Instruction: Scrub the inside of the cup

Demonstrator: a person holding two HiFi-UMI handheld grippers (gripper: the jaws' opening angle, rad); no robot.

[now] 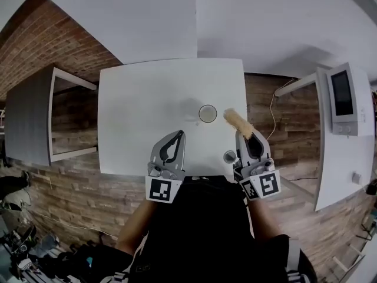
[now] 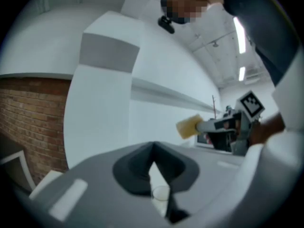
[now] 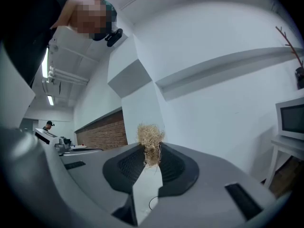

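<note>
A small pale cup (image 1: 207,113) stands upright on the white table (image 1: 141,99), right of its middle. My right gripper (image 1: 250,136) is shut on a straw-coloured fibrous scrubber (image 1: 238,121), whose free end is just right of the cup and apart from it. In the right gripper view the scrubber (image 3: 150,137) sticks up between the jaws of the right gripper (image 3: 150,147). My left gripper (image 1: 178,134) hovers over the table's front edge, shut and empty, left of the cup. The left gripper view shows the left gripper (image 2: 154,145) with its jaws together, the cup (image 2: 161,193) beneath them and the scrubber (image 2: 189,126) to the right.
A small round grey thing (image 1: 229,156) lies at the table's front edge beside my right gripper. A white counter with a microwave (image 1: 344,98) stands to the right. A grey cabinet (image 1: 28,122) stands to the left.
</note>
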